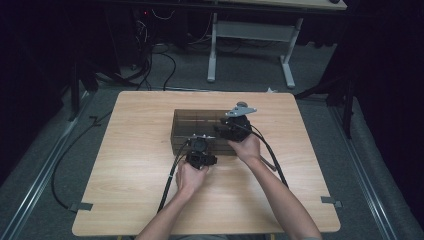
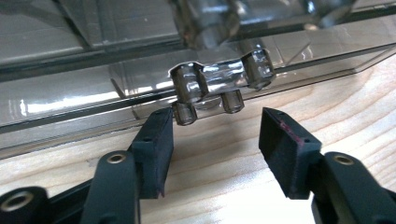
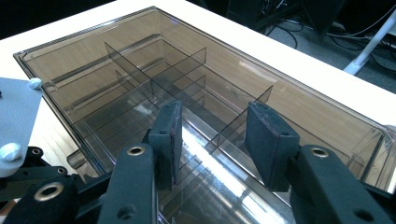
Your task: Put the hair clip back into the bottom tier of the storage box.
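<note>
A smoky clear plastic organiser box (image 1: 192,121) with inner dividers lies at the middle of the wooden table (image 1: 135,170). My left gripper (image 1: 201,144) is at the box's near side. In the left gripper view its jaws (image 2: 215,126) stand open on either side of the clear front latch (image 2: 215,81), low over the wood. The left pad (image 2: 156,140) is close to the latch's left peg and the right pad stands apart from it. My right gripper (image 1: 226,131) hovers over the lid near the box's right end. Its jaws (image 3: 215,119) are open with nothing between them, just above the divided compartments (image 3: 154,79).
Black cables trail from both grippers across the table toward its near edge (image 1: 170,180). The left gripper's grey plate (image 3: 14,112) shows at the left of the right gripper view. A white-legged desk frame (image 1: 212,55) and loose cables stand on the floor beyond the table.
</note>
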Demonstrator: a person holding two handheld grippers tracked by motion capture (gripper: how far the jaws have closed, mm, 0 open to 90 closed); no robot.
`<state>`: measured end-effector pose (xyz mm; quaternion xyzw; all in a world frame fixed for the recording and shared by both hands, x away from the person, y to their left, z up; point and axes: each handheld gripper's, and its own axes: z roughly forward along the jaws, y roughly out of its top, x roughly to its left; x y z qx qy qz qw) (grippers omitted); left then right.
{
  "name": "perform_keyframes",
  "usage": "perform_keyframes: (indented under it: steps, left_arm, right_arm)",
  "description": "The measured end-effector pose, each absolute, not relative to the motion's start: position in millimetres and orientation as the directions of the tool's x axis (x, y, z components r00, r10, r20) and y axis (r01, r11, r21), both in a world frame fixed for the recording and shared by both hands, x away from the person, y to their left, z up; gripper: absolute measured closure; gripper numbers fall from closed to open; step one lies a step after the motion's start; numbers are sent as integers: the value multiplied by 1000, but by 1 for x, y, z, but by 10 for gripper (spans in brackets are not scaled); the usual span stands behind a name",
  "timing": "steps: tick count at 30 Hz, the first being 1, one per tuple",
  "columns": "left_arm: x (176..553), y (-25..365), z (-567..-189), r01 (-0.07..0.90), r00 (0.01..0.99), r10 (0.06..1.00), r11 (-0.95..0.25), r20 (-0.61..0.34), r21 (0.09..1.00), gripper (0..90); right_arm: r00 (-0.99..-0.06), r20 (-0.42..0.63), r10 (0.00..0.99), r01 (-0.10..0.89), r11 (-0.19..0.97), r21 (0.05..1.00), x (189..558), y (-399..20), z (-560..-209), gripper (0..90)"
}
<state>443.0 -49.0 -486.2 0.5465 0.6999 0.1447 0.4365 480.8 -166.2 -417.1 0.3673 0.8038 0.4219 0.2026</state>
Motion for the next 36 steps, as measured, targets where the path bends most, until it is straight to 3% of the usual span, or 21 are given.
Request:
perform_keyframes:
  steps: [9,36]
  left_arm:
    - [445,-48,-485,636,-40,895,365,-443,680,531]
    - [451,-49,-485,624,-139,858,464,-495,629,551]
  right_arm:
    - [-645,-20,764,415,372,831,480,-166,-418,570]
    - [-635,-22,772,434,381,816,481,-163,-415,573]
